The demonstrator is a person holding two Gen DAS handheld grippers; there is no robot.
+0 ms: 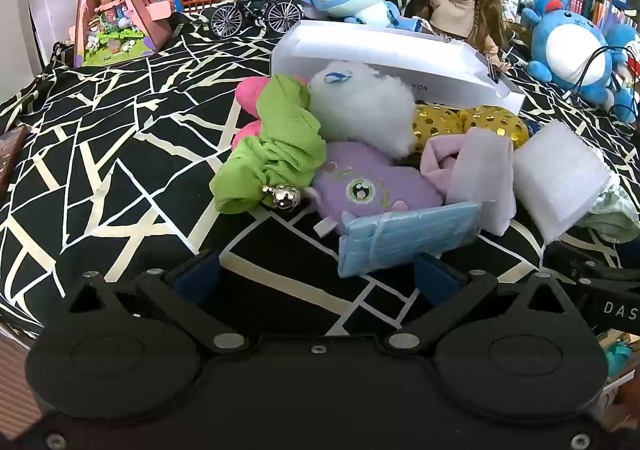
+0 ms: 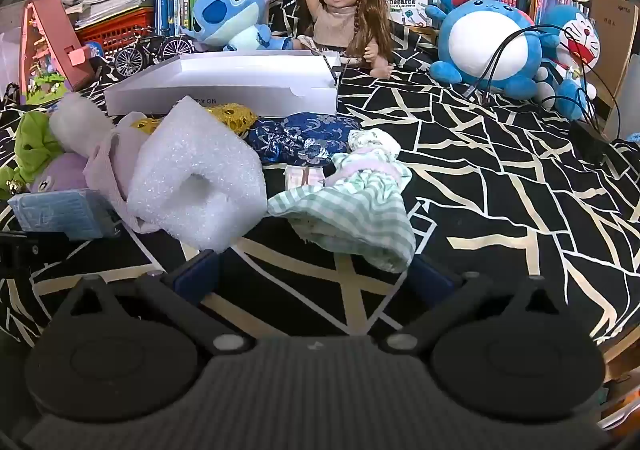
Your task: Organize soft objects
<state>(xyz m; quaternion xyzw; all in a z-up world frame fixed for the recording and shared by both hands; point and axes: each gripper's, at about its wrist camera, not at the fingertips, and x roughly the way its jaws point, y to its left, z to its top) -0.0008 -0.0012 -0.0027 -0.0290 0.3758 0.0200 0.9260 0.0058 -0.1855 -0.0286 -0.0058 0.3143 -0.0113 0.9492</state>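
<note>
A heap of soft things lies on the black patterned cloth [image 1: 100, 154] before a white box [image 1: 384, 50]. In the left wrist view: a green fabric piece [image 1: 280, 146], a white fluffy ball [image 1: 360, 106], a purple plush [image 1: 368, 186], a pack of blue masks [image 1: 408, 238], a gold sequin pouch [image 1: 480, 126] and white foam [image 1: 560, 186]. My left gripper [image 1: 316, 278] stands open just short of the masks. In the right wrist view my right gripper [image 2: 316, 274] is open, close to the white foam [image 2: 196, 178] and a green checked cloth [image 2: 352, 210]. A blue brocade pouch [image 2: 300, 138] lies behind.
Behind the white box [image 2: 224, 86] sit a blue alien plush [image 2: 232, 14], a doll [image 2: 344, 18], a round blue plush [image 2: 492, 42] with black cables, and a blue cat plush [image 2: 576, 46]. A model bicycle [image 1: 256, 10] and a pink toy house [image 1: 112, 10] stand back left. Bookshelves line the rear.
</note>
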